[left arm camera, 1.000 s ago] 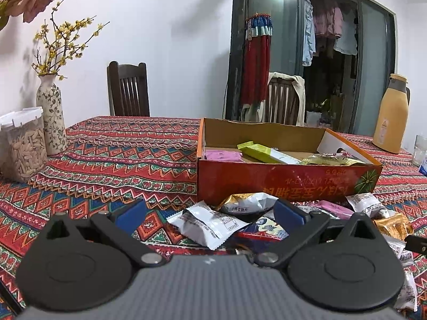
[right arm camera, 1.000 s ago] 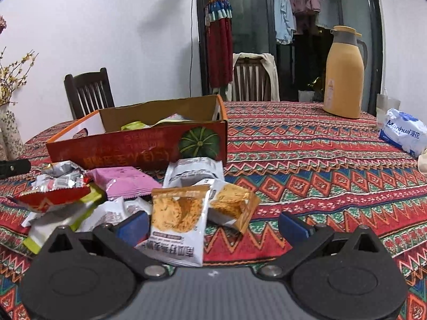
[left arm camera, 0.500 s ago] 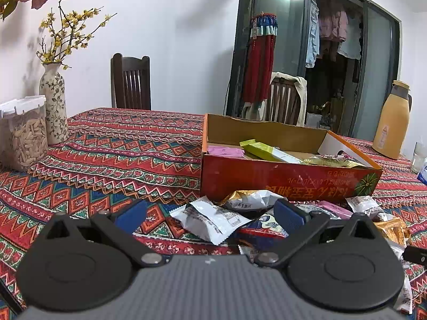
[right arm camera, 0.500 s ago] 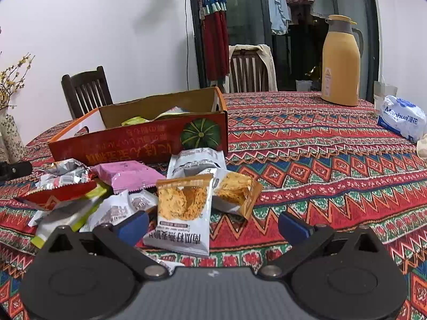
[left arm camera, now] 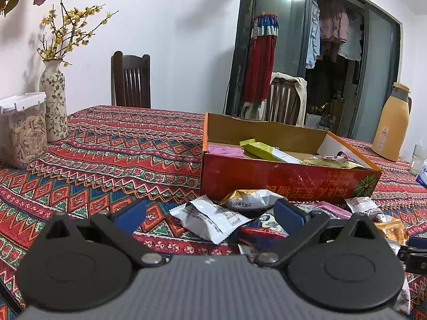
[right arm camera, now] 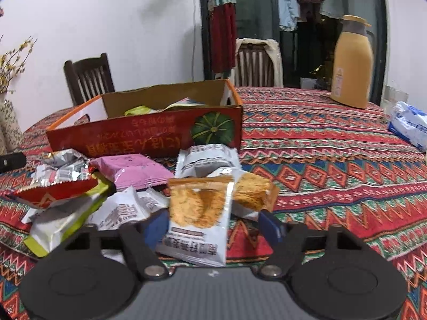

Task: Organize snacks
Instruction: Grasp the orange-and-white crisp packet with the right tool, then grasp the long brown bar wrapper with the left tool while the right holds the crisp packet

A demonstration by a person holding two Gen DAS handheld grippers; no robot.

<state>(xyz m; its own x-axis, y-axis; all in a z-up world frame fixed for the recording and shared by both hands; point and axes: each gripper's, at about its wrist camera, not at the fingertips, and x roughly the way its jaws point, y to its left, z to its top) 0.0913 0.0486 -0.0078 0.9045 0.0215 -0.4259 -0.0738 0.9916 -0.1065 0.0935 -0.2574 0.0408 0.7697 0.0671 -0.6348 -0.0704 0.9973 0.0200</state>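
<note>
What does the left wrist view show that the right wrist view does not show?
Only the left wrist view shows the clear plastic container of seeds with a white lid and the whole floral ceramic vase, and the open left claw over a white foil packet.

Only the right wrist view shows the blue-and-white plastic bag in full, and the right claw closing around a packet with an orange cracker picture.

Both show the red cardboard box, the yellow thermos jug and the patterned red tablecloth.

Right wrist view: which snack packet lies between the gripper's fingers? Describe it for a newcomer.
Start at the red pumpkin box. In the pile before it, nearest the right gripper, lies the white-bottomed packet. Only its window shows orange crisps above dark lettering.
</note>
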